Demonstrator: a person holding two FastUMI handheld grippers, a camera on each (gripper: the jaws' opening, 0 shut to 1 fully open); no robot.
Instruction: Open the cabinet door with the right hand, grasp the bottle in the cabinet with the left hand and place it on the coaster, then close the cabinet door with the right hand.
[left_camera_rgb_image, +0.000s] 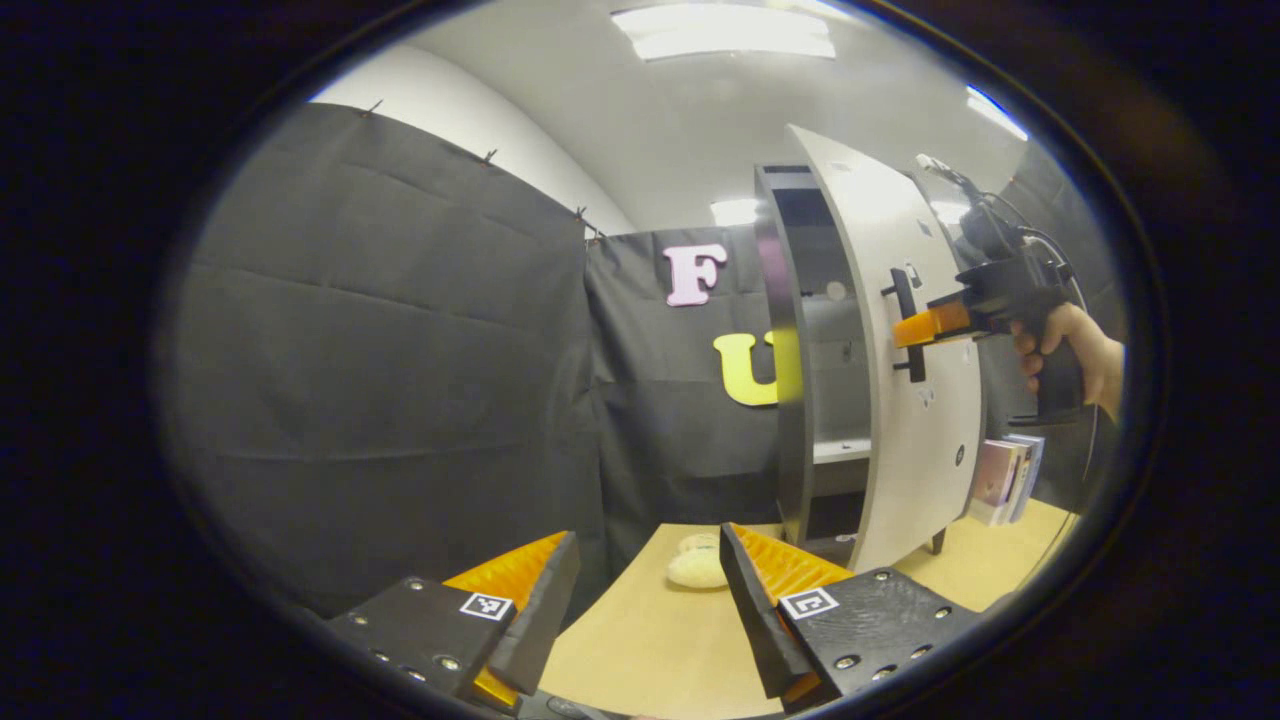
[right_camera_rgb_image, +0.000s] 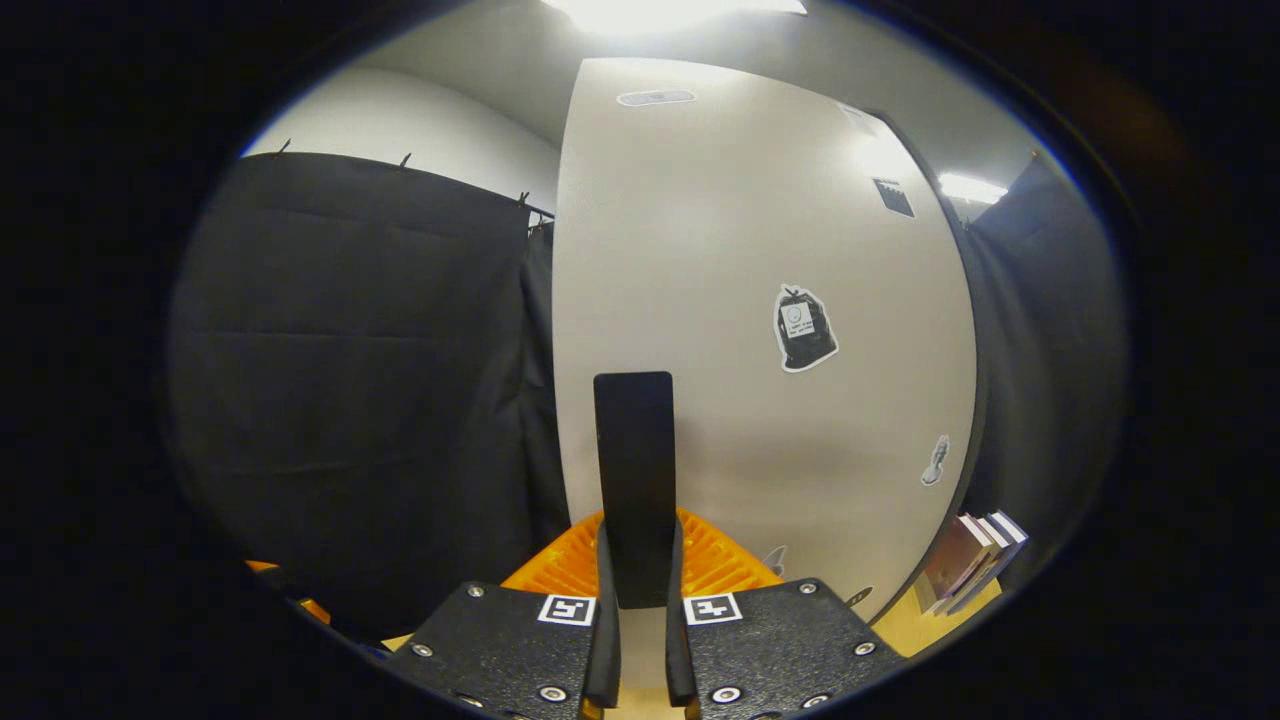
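The right gripper (right_camera_rgb_image: 640, 640) pinches the black bar handle (right_camera_rgb_image: 634, 480) of the half-open white cabinet door (right_camera_rgb_image: 750, 250); a slanted pull could slip it free. The left gripper (left_camera_rgb_image: 640, 610) waits wide above the round pale coaster (left_camera_rgb_image: 697, 566); I cannot see the bottle

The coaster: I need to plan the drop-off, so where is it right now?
In the left gripper view the coaster lies on the wooden table, low in the middle, just left of the cabinet foot and ahead of the open left gripper.
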